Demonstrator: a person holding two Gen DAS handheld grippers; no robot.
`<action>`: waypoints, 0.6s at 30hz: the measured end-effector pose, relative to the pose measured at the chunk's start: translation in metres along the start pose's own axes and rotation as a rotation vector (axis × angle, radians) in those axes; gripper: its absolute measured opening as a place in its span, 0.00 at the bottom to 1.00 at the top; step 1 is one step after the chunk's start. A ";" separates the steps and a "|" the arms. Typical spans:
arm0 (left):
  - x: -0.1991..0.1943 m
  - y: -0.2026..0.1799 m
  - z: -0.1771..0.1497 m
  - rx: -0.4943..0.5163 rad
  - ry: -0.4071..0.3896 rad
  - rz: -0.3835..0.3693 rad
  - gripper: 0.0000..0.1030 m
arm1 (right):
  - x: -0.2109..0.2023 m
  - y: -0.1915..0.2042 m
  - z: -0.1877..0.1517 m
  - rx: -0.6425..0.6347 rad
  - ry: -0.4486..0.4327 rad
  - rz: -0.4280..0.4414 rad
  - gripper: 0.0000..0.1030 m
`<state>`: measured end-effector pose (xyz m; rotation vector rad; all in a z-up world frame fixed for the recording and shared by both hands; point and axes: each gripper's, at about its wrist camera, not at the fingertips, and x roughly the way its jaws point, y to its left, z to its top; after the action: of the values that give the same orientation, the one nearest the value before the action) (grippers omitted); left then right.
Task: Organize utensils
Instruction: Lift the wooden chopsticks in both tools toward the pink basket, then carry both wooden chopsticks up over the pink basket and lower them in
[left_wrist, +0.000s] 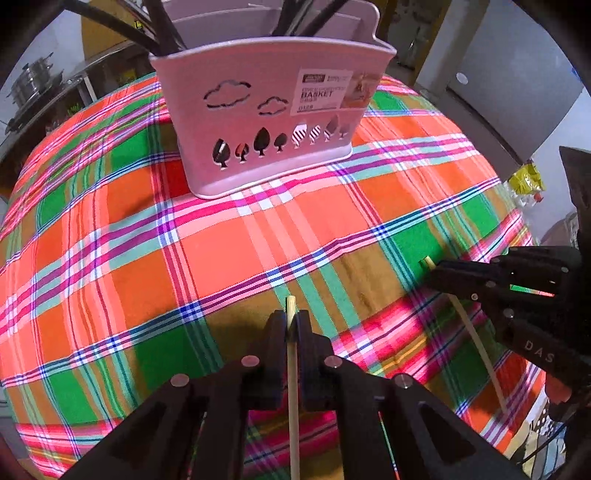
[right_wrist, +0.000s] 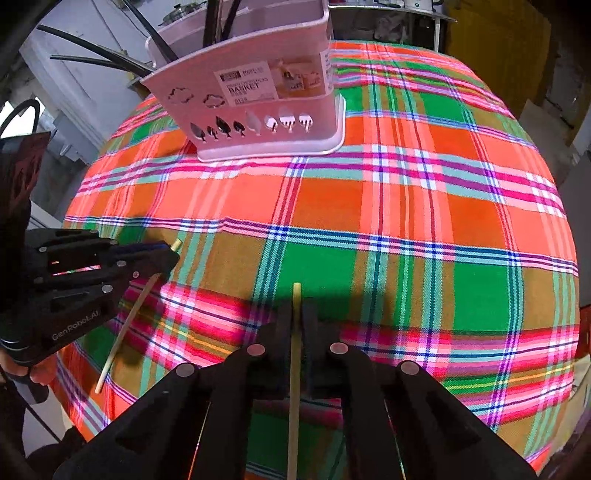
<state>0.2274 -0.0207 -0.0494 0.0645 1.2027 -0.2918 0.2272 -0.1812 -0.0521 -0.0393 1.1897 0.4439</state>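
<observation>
1. The plaid tablecloth (left_wrist: 229, 236) covers the whole table under my hands, in orange, green and pink checks.
2. The pink utensil basket (left_wrist: 269, 122) stands upright on the cloth at the far side, well apart from both grippers. Dark utensil handles (left_wrist: 162, 33) stick out of its top, and it has cloud and tree cut-outs on its front wall and a label.
3. My left gripper (left_wrist: 291, 325) is clamped on a pale chopstick (left_wrist: 293, 387); the stick runs straight between the pads, its tip poking out just past them, above the cloth.
4. My right gripper (right_wrist: 297, 314) is likewise clenched on a second chopstick (right_wrist: 294, 387), tip showing beyond the fingers.
5. The two grippers sit side by side near the table's near edge, both angled down.
</observation>
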 end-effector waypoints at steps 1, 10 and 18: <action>-0.003 0.000 0.000 -0.001 -0.010 0.002 0.05 | -0.004 0.001 0.001 0.000 -0.012 0.007 0.05; -0.080 -0.003 0.015 0.020 -0.162 -0.009 0.05 | -0.073 0.005 0.017 -0.004 -0.174 0.029 0.05; -0.148 -0.008 0.025 0.043 -0.304 -0.014 0.05 | -0.135 0.019 0.026 -0.025 -0.337 0.036 0.05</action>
<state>0.1994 -0.0053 0.0974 0.0469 0.8957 -0.3269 0.2035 -0.1994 0.0838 0.0350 0.8545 0.4762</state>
